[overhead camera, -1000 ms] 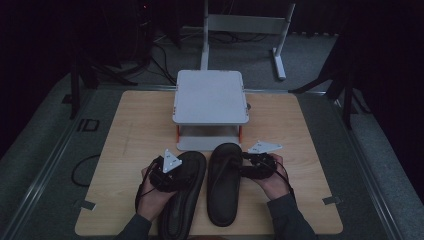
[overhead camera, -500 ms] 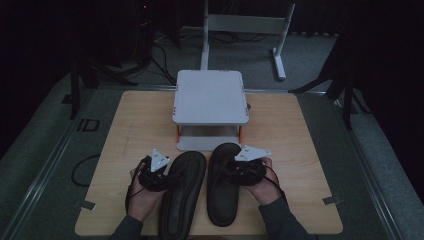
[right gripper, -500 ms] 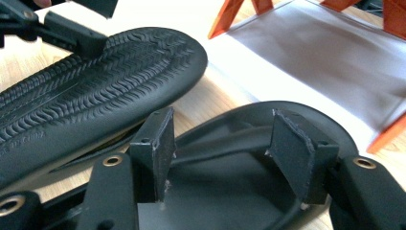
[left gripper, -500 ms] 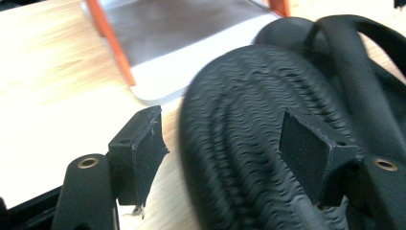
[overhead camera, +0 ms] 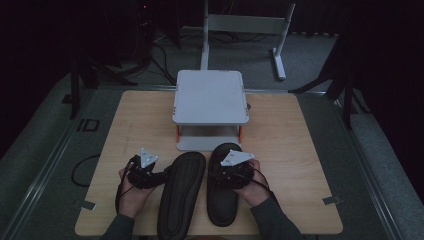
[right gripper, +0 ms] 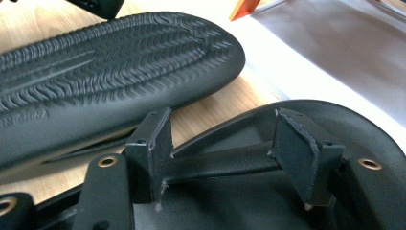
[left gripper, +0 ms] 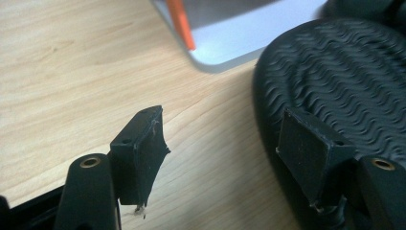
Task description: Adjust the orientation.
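Nearest me, my left gripper (overhead camera: pixel 162 175), jaws spread but just closing, straddles the rim of the left black rubber slipper (overhead camera: pixel 181 192), sole-up and wave-ribbed, so I should seat both pads squarely, while my right gripper (overhead camera: pixel 231 171), jaws opening, straddles the right slipper's (overhead camera: pixel 225 200) smooth strap before the white stand (overhead camera: pixel 210 97).

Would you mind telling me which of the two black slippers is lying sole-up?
The left slipper, beside the left tongs: its wavy tread faces up. The right slipper lies footbed-up, with its strap showing.
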Demonstrator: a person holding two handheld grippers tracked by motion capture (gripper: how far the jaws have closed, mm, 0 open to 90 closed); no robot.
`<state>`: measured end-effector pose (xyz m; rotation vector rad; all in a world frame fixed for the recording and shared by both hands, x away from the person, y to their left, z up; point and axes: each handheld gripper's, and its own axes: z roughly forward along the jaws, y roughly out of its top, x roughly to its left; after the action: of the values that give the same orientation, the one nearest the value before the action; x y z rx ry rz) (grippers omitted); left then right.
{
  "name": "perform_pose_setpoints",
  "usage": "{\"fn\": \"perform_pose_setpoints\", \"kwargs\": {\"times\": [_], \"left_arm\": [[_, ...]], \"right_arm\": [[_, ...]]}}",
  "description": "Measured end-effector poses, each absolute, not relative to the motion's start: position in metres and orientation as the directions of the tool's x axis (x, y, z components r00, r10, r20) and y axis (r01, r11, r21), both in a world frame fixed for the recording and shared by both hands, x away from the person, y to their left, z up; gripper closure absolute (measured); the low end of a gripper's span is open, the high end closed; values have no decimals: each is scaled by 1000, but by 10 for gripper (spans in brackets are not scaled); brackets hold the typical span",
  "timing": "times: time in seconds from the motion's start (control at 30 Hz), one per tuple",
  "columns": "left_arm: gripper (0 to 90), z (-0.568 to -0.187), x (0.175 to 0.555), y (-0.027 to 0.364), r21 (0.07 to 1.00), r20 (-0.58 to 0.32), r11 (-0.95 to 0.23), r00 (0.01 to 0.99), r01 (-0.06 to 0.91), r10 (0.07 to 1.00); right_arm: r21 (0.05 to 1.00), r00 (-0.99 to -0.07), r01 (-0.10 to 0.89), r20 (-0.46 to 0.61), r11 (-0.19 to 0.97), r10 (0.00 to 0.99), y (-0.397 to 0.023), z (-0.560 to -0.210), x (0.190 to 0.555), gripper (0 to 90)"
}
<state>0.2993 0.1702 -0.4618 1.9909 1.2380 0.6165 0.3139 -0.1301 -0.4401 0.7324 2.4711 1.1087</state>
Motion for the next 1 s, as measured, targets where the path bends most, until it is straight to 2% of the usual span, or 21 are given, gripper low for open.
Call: {"fn": "perform_pose_setpoints", "kwargs": {"times": [0.1,0.2,0.33,0.4,0.5,0.9,1.0], "left_arm": [[329,-470,302,173,748,33,-301,421,591,907],[329,-468,301,175,759,20,-281,411,587,911],[329,-458,296,178,786,6,-259,412,561,911],[329,-448,288,175,809,-6,-264,456,526,890],[340,-450,286,168,795,14,-302,482,526,876],[352,-470,302,179,743,30,-299,417,599,909],[351,-468,301,185,747,17,-283,409,601,912]], "right_arm": [[753,-822,291,-119,591,557,-123,-442,310,375],[729,-842,255,-156,635,517,-114,-446,304,362],[720,-851,251,-153,647,502,-109,-450,302,364],[707,-869,236,-154,667,471,-106,-456,300,364],[696,-871,224,-171,682,461,-104,-459,298,364],[686,-905,192,-153,702,397,-84,-466,295,343],[725,-910,188,-126,663,396,-75,-461,296,345]]}}
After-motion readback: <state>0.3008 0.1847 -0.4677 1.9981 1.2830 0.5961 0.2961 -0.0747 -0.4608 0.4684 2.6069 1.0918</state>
